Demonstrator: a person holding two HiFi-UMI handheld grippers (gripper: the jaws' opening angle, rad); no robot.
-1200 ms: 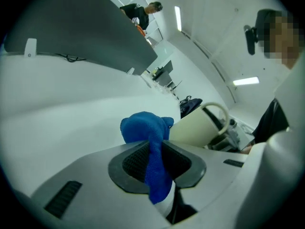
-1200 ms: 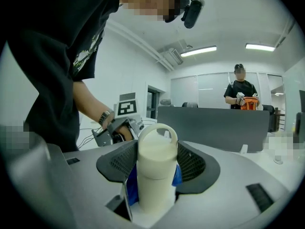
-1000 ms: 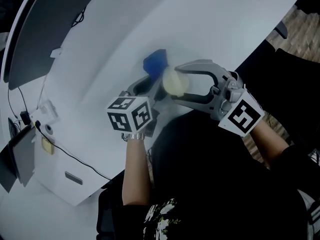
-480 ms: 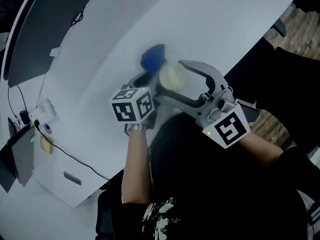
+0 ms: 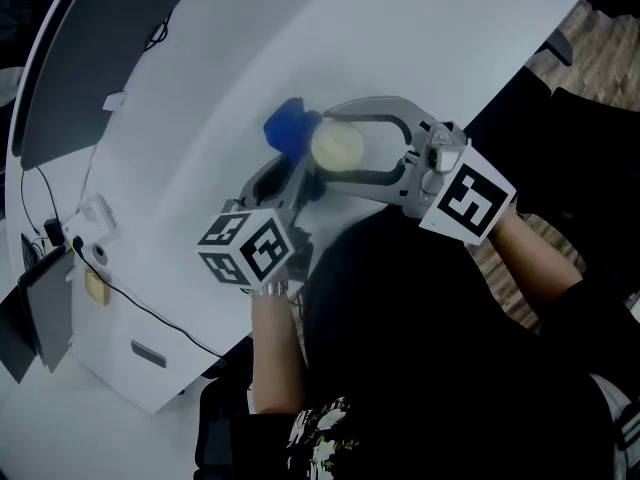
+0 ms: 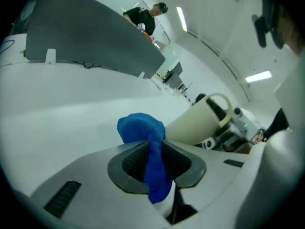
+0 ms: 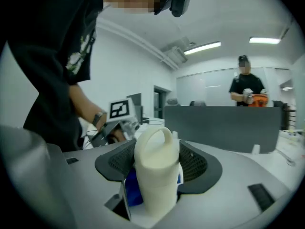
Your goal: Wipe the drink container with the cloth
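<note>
A cream drink container (image 5: 337, 146) with a loop handle is held off the white table (image 5: 420, 38), tilted. My right gripper (image 5: 330, 149) is shut on its body; its jaws have just been opening a little and the pads still flank it. In the right gripper view the container (image 7: 157, 163) fills the gap of the right gripper (image 7: 157, 162), with blue cloth (image 7: 130, 191) low behind it. My left gripper (image 5: 290, 163) is shut on a blue cloth (image 5: 285, 128), whose bunched end sits against the container's left side. In the left gripper view the cloth (image 6: 143, 130) is pinched in that gripper (image 6: 155, 149), next to the container (image 6: 198, 123).
A dark grey partition (image 5: 90, 48) runs along the table's far left. Cables and a small white box (image 5: 92, 223) lie at the left edge. The table's near edge runs just under both grippers. A person in black (image 7: 245, 87) stands beyond the partition.
The left gripper's marker cube has shifted down-left and looms larger. The blue cloth has slid left along the container's side. The right gripper's cube has moved up a little.
</note>
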